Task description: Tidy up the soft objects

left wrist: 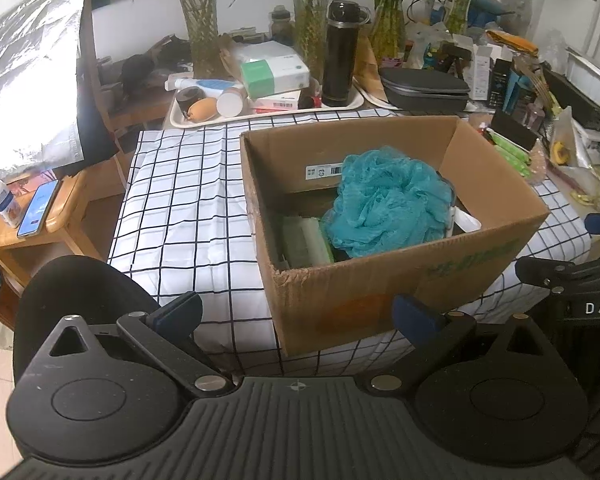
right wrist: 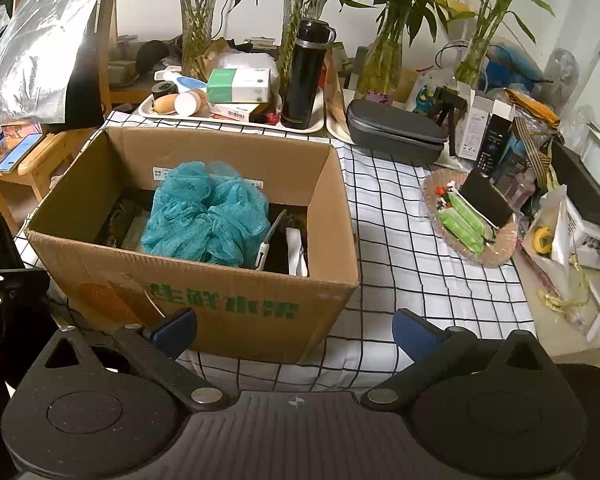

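Cardboard box (right wrist: 236, 304): brown, w/ green printed characters on front and an orange mark at its left. Bath pouf (right wrist: 208, 216) inside: teal mesh. Next to it a pale green thing (left wrist: 306, 240). Tabletop cloth (right wrist: 400, 248): white w/ black grid lines. Both tongs, left (left wrist: 298, 314) and right (right wrist: 296, 326): black bodies, blue pads. Thermos (right wrist: 306, 76): black. Tray (right wrist: 228, 120) under it: white. Tissue box (right wrist: 240, 86): green and white. Zip case (right wrist: 396, 132): dark grey. Packets (right wrist: 462, 218) on the plate: bright green. Phone (left wrist: 40, 208): blue screen. Side table (left wrist: 24, 236): light wood colour.
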Demonstrator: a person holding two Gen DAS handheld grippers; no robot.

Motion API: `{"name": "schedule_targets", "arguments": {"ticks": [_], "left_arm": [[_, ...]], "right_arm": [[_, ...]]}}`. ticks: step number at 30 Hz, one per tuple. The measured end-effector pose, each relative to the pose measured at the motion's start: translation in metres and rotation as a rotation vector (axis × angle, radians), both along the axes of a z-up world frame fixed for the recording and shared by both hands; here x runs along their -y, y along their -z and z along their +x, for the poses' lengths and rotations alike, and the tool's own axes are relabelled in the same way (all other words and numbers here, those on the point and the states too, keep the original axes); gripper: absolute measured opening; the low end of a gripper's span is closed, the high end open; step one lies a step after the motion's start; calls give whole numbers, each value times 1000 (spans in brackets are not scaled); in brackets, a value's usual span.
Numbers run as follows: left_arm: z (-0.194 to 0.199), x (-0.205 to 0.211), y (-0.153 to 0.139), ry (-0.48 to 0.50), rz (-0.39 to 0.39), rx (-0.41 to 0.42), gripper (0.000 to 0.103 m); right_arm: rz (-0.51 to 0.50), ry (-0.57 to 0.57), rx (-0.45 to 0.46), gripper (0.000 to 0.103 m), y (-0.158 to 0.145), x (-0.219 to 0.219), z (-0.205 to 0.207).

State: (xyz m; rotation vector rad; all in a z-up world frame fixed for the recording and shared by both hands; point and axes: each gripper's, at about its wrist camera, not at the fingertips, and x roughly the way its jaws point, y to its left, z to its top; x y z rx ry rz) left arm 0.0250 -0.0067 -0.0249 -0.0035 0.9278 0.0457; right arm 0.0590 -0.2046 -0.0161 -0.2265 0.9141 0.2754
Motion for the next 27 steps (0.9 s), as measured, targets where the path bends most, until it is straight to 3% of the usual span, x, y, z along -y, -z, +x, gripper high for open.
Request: {"name": "schedule_targets", "arguments": {"ticks": [27], "left_arm": [[4,-6,2,-25,-7,-13,103]], "right_arm": [[-11,6,-10,103,4,2,6]]}}
